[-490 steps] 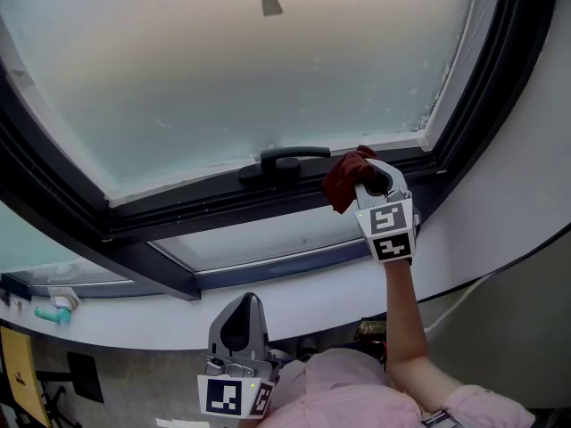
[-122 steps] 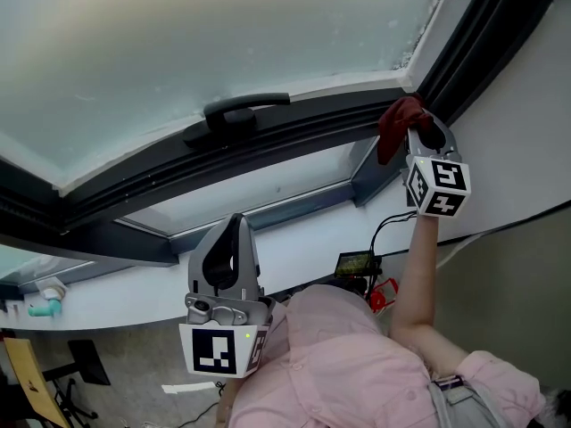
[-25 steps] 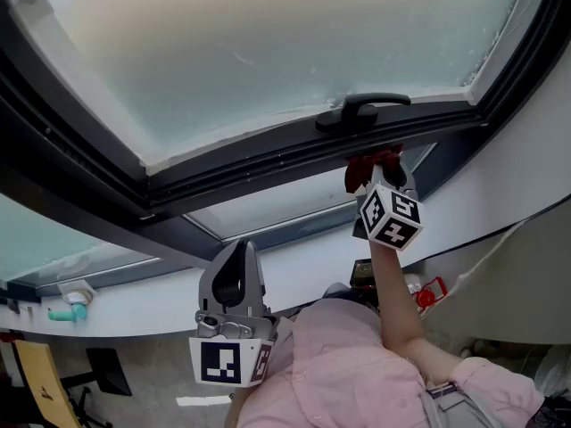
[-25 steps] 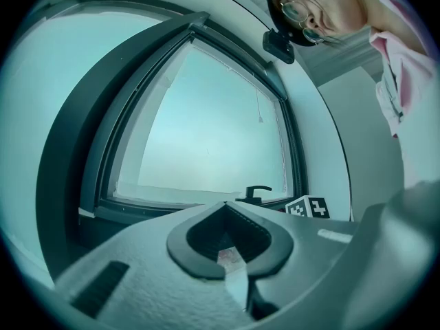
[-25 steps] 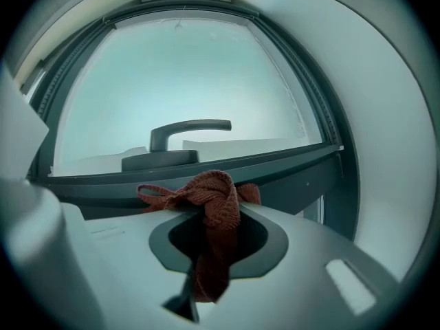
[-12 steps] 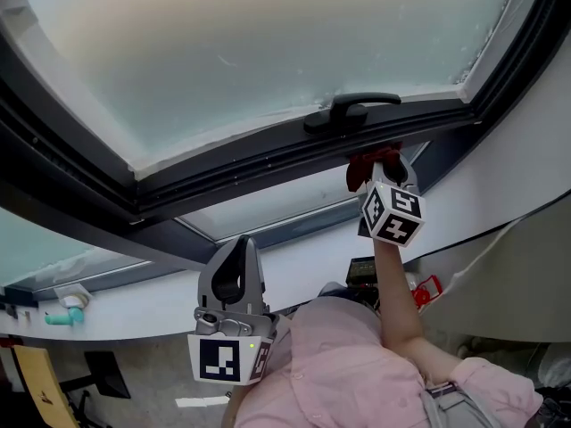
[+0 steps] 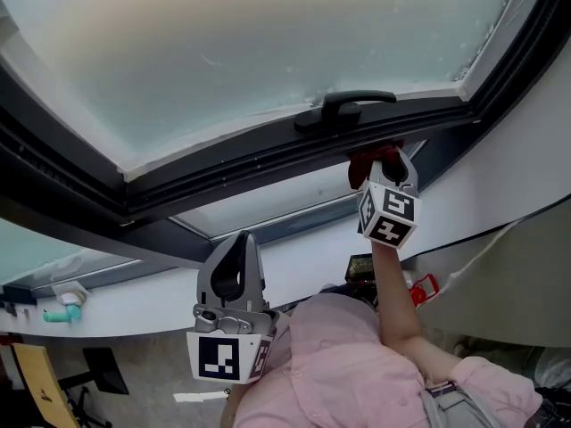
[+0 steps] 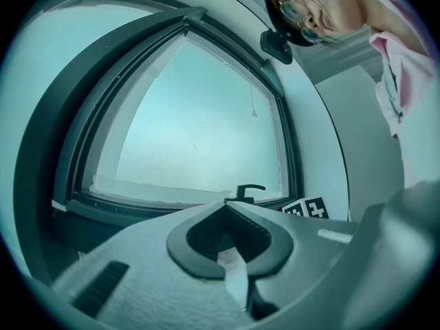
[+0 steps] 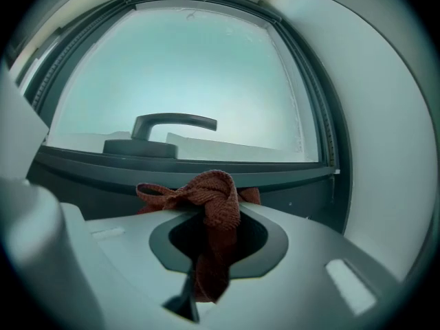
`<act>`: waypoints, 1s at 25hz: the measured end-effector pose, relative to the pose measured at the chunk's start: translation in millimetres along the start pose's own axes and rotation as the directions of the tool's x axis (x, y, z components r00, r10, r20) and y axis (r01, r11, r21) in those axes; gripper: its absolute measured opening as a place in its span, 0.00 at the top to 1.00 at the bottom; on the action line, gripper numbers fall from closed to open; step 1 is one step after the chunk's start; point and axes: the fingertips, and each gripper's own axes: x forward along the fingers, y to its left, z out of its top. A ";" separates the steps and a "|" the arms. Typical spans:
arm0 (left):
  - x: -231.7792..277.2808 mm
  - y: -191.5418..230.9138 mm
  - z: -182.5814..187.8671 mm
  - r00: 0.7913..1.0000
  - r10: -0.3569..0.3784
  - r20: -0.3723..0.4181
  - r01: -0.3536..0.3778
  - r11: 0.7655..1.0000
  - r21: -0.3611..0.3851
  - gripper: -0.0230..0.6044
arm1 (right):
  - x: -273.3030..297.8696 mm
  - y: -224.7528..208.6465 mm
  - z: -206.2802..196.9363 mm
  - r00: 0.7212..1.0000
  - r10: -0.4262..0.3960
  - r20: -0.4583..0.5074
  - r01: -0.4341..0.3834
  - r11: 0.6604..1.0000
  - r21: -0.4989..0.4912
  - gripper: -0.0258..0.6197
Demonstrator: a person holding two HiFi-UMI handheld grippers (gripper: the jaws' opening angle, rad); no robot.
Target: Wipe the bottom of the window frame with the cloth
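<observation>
Big frosted window pane [image 7: 268,43] fills most of the head view, set in a dark window frame [image 7: 223,181], with a white ledge [image 7: 161,297] running below it. A black handle [image 7: 343,107] sits on the bottom rail.

The right gripper [image 7: 382,159] is reached up with its arm stretched out, jaws clamped tight on a reddish-brown cloth [image 7: 366,163]. The right gripper view shows the cloth [image 9: 214,201] pinched in the slot and bunched out over the tips. That makes sense, since the loose wad is the part that has to rub the metal, not the hard jaws. The wad sits against the bottom rail just under the handle, a bit to its right, so it looks like a wiping pass is under way along that rail.

The left gripper [image 7: 236,243] hangs low by the person's pink shirt [image 7: 348,373], well apart from the frame. Its jaws are closed with nothing between them. It seems parked out of the way, because one gripper is enough for this.
</observation>
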 end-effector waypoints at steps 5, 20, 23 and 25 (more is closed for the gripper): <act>5.4 -0.9 -3.0 1.000 0.009 -0.006 -0.009 1.000 -0.007 0.97 | 2.9 -12.7 0.6 1.000 -0.025 0.005 0.025 0.999 -0.026 0.88; 30.3 -8.0 -7.5 1.000 -0.017 -0.017 0.017 1.000 -0.007 0.97 | 7.7 -28.9 1.6 0.999 -0.044 0.004 0.045 0.998 -0.041 0.89; 33.3 -9.2 -8.5 1.000 -0.022 -0.019 0.022 1.000 -0.009 0.97 | 7.8 -29.4 1.8 0.999 -0.049 -0.003 0.049 0.998 -0.041 0.89; 34.3 -9.4 -8.1 1.000 -0.023 -0.017 0.023 1.000 -0.009 0.97 | 8.9 -34.3 2.1 0.998 -0.067 -0.004 0.066 0.997 -0.042 0.89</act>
